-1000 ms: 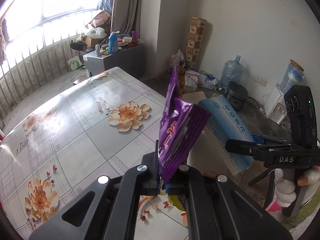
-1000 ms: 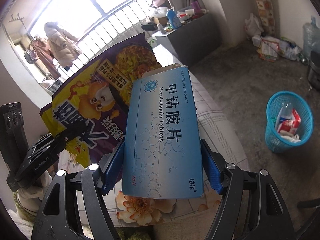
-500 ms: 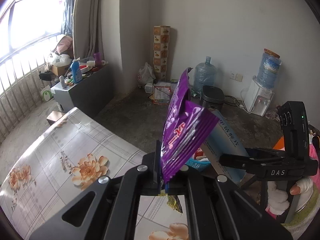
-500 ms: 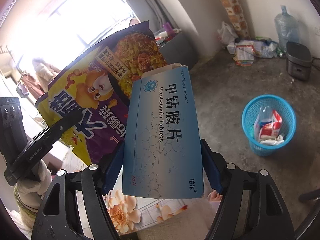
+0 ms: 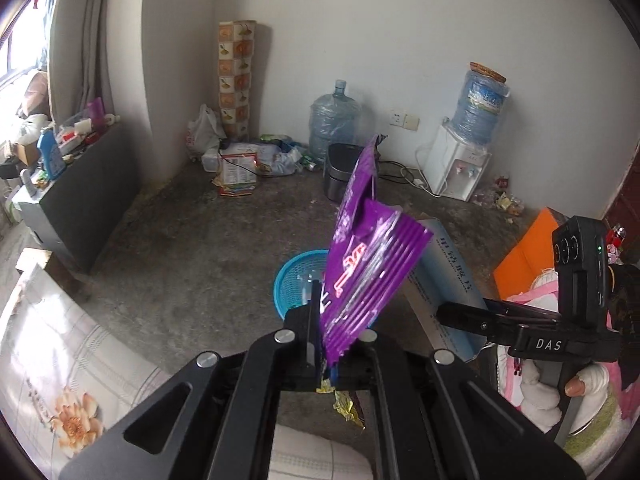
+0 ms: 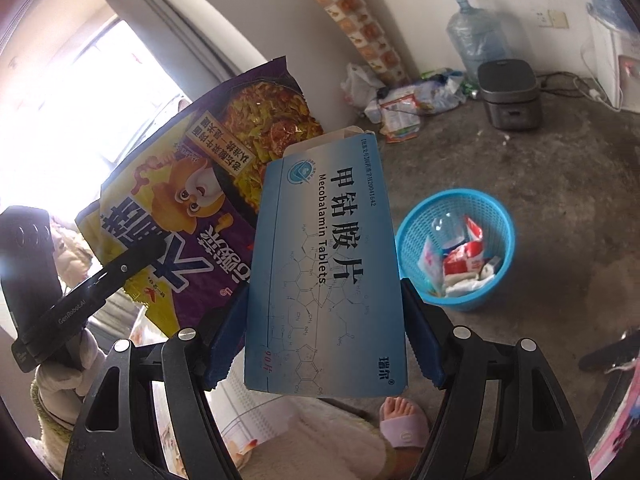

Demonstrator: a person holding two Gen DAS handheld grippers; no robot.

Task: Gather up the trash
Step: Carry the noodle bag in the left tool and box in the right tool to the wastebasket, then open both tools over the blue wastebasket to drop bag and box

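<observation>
Your left gripper (image 5: 338, 350) is pinched tight on the bottom edge of the purple noodle wrapper (image 5: 368, 276), which stands up like a sail above the jaws. Your right gripper (image 6: 324, 344) has its blue pads pressed on the two sides of the blue Mecobalamin tablet box (image 6: 326, 264), held upright. The blue trash basket (image 6: 456, 248) sits on the concrete floor below and ahead, already part full of wrappers. The likely miss is the wrapper: light and wide, it could drift off past the rim if you let go from high up. The box could strike the basket's rim and tip it, since the mesh basket looks light.
</observation>
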